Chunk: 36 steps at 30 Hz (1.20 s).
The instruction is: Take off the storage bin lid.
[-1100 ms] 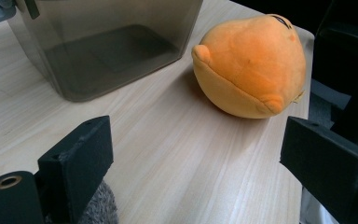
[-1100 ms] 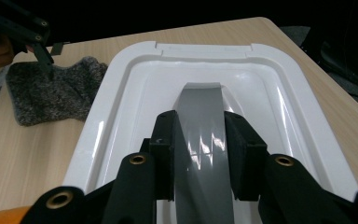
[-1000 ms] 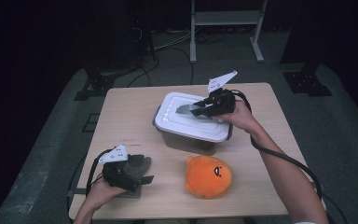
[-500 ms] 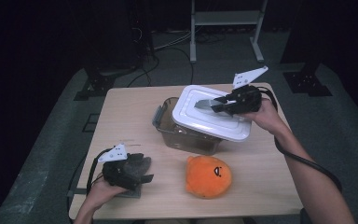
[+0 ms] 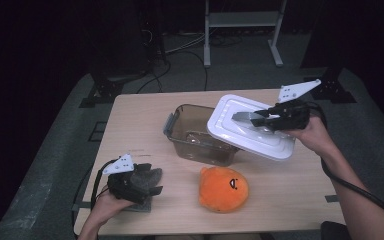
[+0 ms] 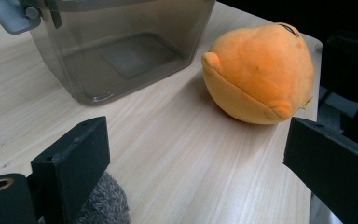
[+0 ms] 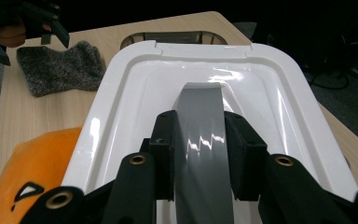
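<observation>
The lid (image 7: 205, 84) is glossy white plastic, and its grey handle (image 7: 200, 126) is smooth and shiny enough to catch the light. The box (image 6: 121, 46) is smoky clear plastic with a grey plastic latch (image 6: 9, 16). The plush (image 6: 261, 74) is soft orange cloth, slightly fuzzy. The rag (image 7: 58, 67) is coarse grey knit. The surface (image 6: 191, 158) is pale matt wood grain. The tool pads (image 6: 72, 163) look matt black.
</observation>
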Available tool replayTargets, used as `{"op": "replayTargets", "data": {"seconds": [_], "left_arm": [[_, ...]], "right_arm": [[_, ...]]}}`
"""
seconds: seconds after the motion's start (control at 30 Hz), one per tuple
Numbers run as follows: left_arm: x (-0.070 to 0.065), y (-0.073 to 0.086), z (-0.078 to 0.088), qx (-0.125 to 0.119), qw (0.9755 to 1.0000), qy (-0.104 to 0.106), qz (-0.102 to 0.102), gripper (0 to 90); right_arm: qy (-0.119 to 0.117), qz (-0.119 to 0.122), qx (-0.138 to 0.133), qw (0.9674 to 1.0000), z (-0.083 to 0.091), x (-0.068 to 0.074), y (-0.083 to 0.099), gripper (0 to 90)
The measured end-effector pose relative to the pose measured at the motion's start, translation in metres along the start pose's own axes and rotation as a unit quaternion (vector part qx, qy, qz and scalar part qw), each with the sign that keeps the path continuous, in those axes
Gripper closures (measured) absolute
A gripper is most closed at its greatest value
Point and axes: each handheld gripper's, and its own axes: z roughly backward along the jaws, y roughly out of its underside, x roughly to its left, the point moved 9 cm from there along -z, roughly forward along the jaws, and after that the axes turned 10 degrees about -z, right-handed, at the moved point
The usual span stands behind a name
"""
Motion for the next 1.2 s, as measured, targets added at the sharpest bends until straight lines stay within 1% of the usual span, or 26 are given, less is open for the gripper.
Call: {"op": "replayTargets", "data": {"seconds": [0.03, 0.17, 0.2, 0.23, 0.27, 0.33, 0.4, 0.43, 0.47, 0.63, 0.83, 0.87, 1.0, 1.07, 1.1, 1.13, 1.17, 1.2], "left_arm": [[0.000, 0.000, 0.001, -0.001, 1.0000, -0.001, 0.000, 6.3], [0.000, -0.001, 0.002, -0.001, 1.0000, -0.005, -0.002, 5.8], [0.000, -0.001, 0.002, -0.001, 1.0000, -0.005, -0.002, 5.7], [-0.001, -0.001, 0.002, -0.002, 1.0000, -0.005, -0.001, 5.8], [-0.001, -0.001, 0.002, -0.002, 1.0000, -0.005, -0.001, 5.7], [-0.001, -0.001, 0.002, -0.002, 1.0000, -0.004, -0.001, 5.7], [-0.001, -0.001, 0.002, -0.002, 1.0000, -0.004, -0.001, 5.7], [-0.001, -0.001, 0.002, -0.003, 1.0000, -0.005, 0.000, 5.7], [-0.001, 0.000, 0.002, 0.000, 1.0000, -0.004, -0.001, 5.7], [0.001, 0.000, 0.004, -0.001, 1.0000, -0.007, 0.001, 5.7], [0.001, 0.000, 0.005, -0.003, 1.0000, -0.007, 0.001, 5.7], [0.001, 0.000, 0.005, -0.003, 1.0000, -0.007, 0.001, 5.7], [0.002, 0.000, 0.006, -0.004, 1.0000, -0.009, 0.001, 5.7], [0.002, 0.000, 0.006, -0.005, 0.9999, -0.009, 0.002, 5.7], [0.002, 0.000, 0.006, -0.004, 1.0000, -0.009, 0.002, 5.7], [0.002, 0.000, 0.006, -0.004, 1.0000, -0.009, 0.002, 5.7], [0.002, 0.000, 0.005, -0.003, 1.0000, -0.009, 0.002, 5.7], [0.002, 0.000, 0.005, -0.003, 1.0000, -0.009, 0.002, 5.7]], "right_arm": [[0.007, -0.004, -0.002, 1.0000, 0.008, -0.002, 0.006, 65.8], [0.017, -0.011, -0.004, 0.9998, 0.022, -0.004, 0.018, 65.8], [0.017, -0.011, -0.004, 0.9998, 0.022, -0.004, 0.018, 65.8], [0.022, -0.017, -0.006, 0.9996, 0.028, -0.005, 0.024, 65.8], [0.022, -0.017, -0.006, 0.9996, 0.028, -0.005, 0.024, 65.8], [0.029, -0.021, -0.013, 0.9993, 0.038, -0.008, 0.032, 65.8], [0.031, -0.021, -0.015, 0.9992, 0.040, -0.008, 0.035, 65.8], [0.035, -0.024, -0.017, 0.9990, 0.043, -0.010, 0.039, 65.8], [0.039, -0.033, -0.019, 0.9985, 0.049, -0.011, 0.046, 65.8], [0.049, -0.045, -0.025, 0.9975, 0.061, -0.016, 0.059, 65.7], [0.063, -0.053, -0.018, 0.9965, 0.068, -0.023, 0.076, 65.7], [0.063, -0.053, -0.018, 0.9965, 0.068, -0.023, 0.076, 65.7], [0.061, -0.064, -0.013, 0.9960, 0.070, -0.026, 0.092, 65.8], [0.062, -0.066, -0.012, 0.9958, 0.071, -0.027, 0.094, 65.8], [0.063, -0.070, -0.009, 0.9956, 0.071, -0.029, 0.102, 65.7], [0.063, -0.070, -0.009, 0.9956, 0.071, -0.029, 0.102, 65.7], [0.063, -0.076, -0.007, 0.9951, 0.072, -0.030, 0.109, 65.7], [0.063, -0.076, -0.007, 0.9951, 0.072, -0.030, 0.109, 65.7]]}}
